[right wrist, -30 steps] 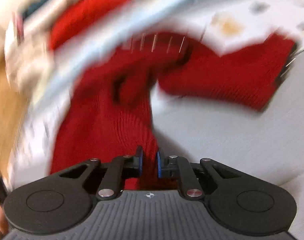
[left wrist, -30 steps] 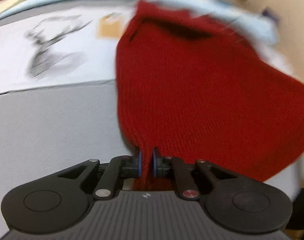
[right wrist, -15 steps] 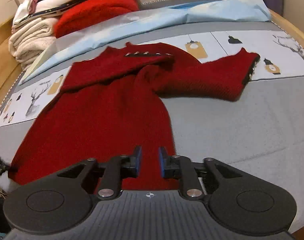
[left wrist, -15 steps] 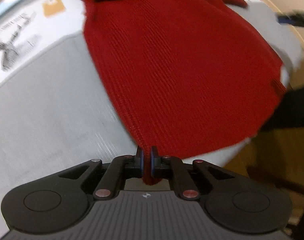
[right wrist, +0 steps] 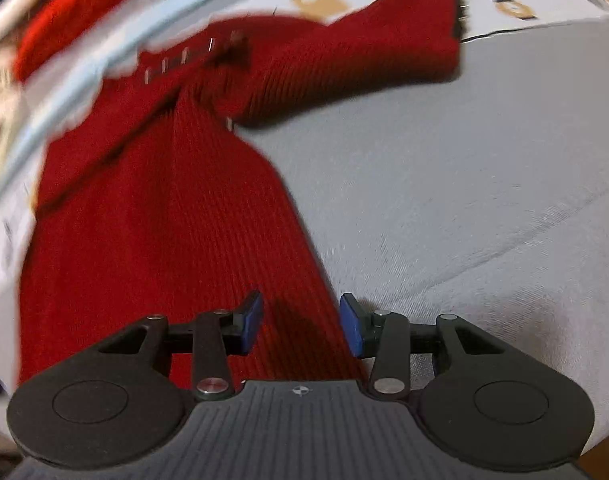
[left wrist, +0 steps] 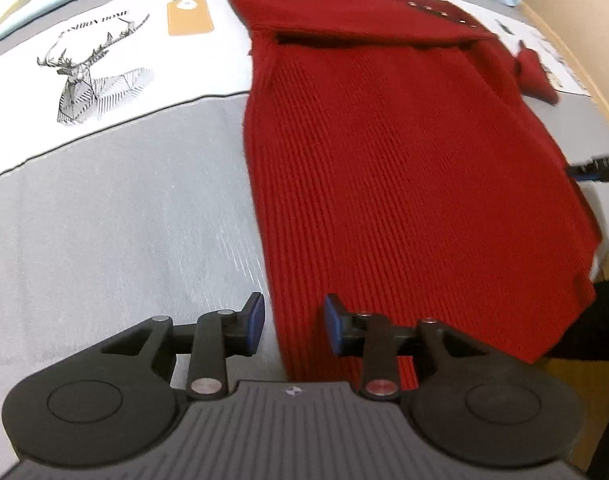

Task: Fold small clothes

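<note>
A red ribbed knit sweater (left wrist: 404, 168) lies flat on the grey bed cover, hem toward me, neck with metal buttons at the far end. One sleeve is folded across its upper body. In the right wrist view the sweater (right wrist: 152, 220) has its other sleeve (right wrist: 368, 56) stretched out to the right. My left gripper (left wrist: 292, 322) is open over the hem's left corner, holding nothing. My right gripper (right wrist: 300, 326) is open over the hem's right edge, holding nothing.
The grey bed cover (left wrist: 116, 220) has a white printed band with a deer drawing (left wrist: 92, 76) and a tan tag print (left wrist: 189, 18). A light blue sheet and stacked folded clothes (right wrist: 64, 8) lie at the bed's far side. The wooden bed edge (left wrist: 608, 92) runs along the right.
Both grippers have opened and let go of the sweater's hem. The sweater was pulled out and now lies flat on the bed.
</note>
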### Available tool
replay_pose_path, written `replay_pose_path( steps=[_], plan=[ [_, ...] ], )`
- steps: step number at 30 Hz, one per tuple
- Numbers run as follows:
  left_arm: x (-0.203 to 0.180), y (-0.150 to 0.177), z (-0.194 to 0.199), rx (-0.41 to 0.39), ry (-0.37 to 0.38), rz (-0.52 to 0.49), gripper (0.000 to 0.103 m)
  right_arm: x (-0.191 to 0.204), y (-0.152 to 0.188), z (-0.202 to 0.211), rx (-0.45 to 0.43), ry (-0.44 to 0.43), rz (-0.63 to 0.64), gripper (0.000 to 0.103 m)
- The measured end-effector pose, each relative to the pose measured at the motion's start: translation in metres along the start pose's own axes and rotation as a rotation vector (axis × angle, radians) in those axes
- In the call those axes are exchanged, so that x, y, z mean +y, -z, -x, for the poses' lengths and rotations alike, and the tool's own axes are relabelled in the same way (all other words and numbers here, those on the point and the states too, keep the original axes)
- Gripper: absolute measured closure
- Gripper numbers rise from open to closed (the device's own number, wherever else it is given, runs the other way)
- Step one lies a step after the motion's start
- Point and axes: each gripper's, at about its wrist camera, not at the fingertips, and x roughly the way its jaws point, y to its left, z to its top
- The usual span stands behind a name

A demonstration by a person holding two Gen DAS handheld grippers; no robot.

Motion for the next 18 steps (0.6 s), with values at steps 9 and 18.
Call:
replay_pose_path(
  steps=[9, 18],
  plan=[
    [-0.019, -0.009, -0.03, 0.133, -0.026, -0.058, 0.068, -0.022, -0.004, 0.036, -0.187, 0.109, 0.016, 0.1],
    [-0.038, 0.015, -0.028, 0.215, -0.02, -0.255, 0.099, -0.02, 0.01, 0.023, -0.046, 0.059, 0.043, 0.062]
  ],
)
